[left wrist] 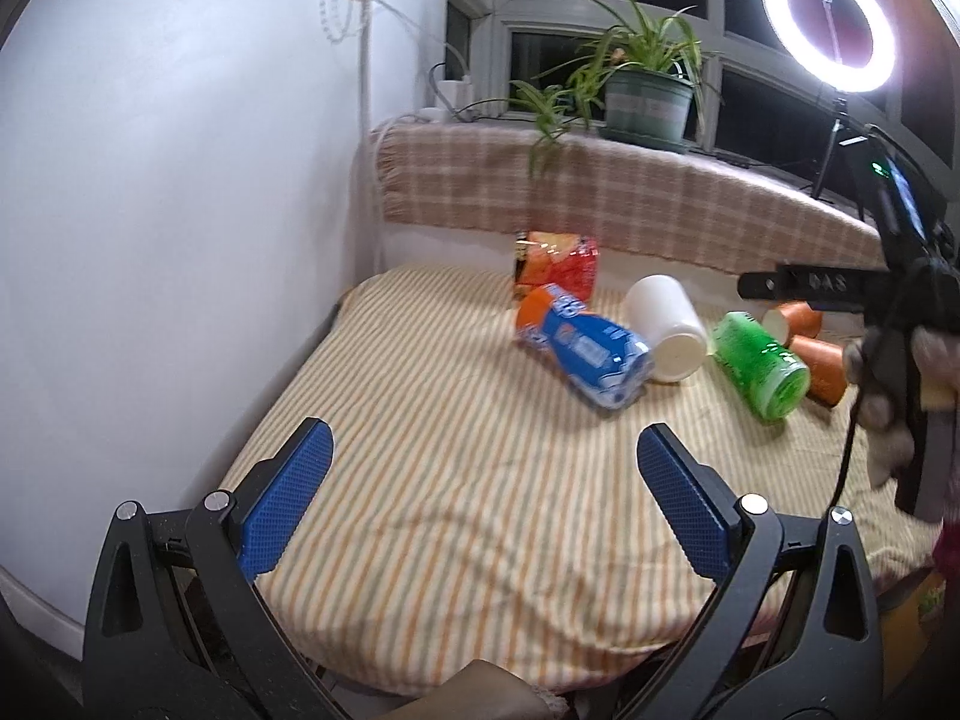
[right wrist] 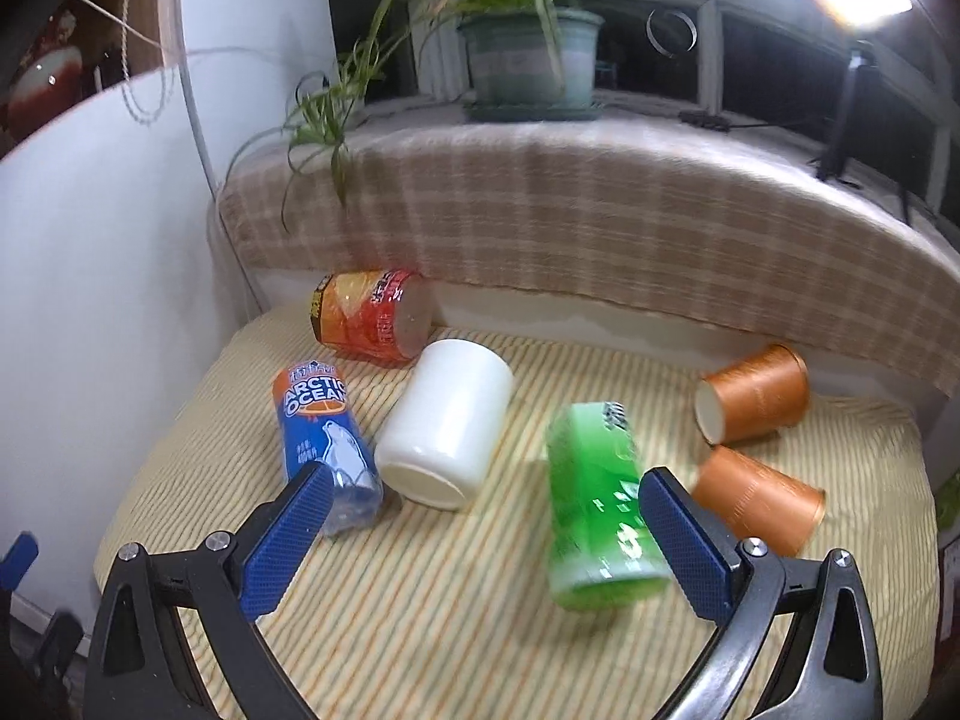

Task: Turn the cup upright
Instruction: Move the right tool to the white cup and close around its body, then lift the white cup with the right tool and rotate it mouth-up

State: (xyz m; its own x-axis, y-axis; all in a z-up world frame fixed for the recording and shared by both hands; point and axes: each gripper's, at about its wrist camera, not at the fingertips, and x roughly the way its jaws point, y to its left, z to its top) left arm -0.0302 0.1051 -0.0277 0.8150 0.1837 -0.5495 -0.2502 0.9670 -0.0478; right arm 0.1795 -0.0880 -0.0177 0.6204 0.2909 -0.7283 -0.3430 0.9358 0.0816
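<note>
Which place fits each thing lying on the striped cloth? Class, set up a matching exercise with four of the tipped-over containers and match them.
Things:
1. white plastic cup
2. green bottle
3. red and orange snack canister
4. blue Arctic Ocean bottle

Places, as seen in the right wrist view:
A. farthest back, beside the checked-cloth ledge
B. leftmost, partly behind the right gripper's left finger
C. in the middle, between the blue and green bottles
D. left of the two orange paper cups

Pairs: 1-C, 2-D, 3-A, 4-B
</note>
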